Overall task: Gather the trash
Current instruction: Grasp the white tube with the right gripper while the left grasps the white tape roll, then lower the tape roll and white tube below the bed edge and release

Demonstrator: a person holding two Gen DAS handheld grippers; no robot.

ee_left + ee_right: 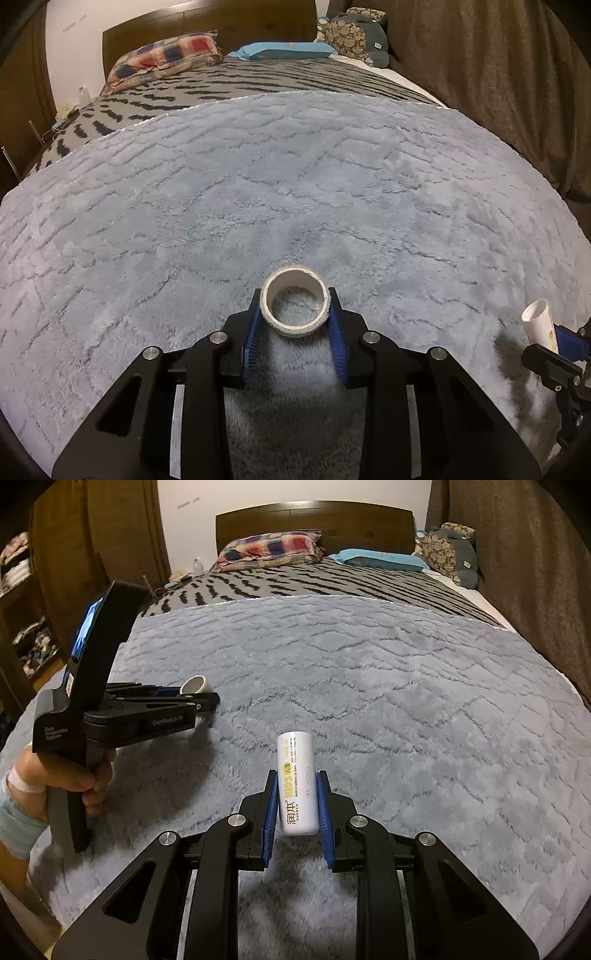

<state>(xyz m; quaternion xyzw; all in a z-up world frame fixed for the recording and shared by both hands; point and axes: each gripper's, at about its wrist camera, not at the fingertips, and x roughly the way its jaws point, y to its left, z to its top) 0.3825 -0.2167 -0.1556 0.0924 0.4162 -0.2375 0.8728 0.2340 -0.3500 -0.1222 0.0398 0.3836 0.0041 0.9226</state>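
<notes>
The left gripper is clamped on a white tape roll: its blue pads press against the two sides of the ring, whose open middle faces the left wrist camera so that the fleece shows through it. The roll sits at the fingertips, lifted just clear of the grey-blue fleece blanket below, onto which it casts a soft shadow. The right gripper is closed tight on a white lip balm tube with yellow print and dark lettering; the tube stands lengthwise between the pads, its rounded far end reaching out beyond the fingertips and its near end down between the fingers. It too is held above the blanket. From the right wrist camera the left gripper shows side-on at the left, roughly level, with the tape roll at its tip; a bare hand grips its dark handle from below, with a pale blue sleeve at the wrist. From the left wrist camera the right gripper appears at the right edge with the tube pointing up and away. Both tools point forward and downward over the blanket, side by side and well apart. Beyond the blanket lie a striped bedspread, a plaid pillow and a blue pillow against a wooden headboard.
</notes>
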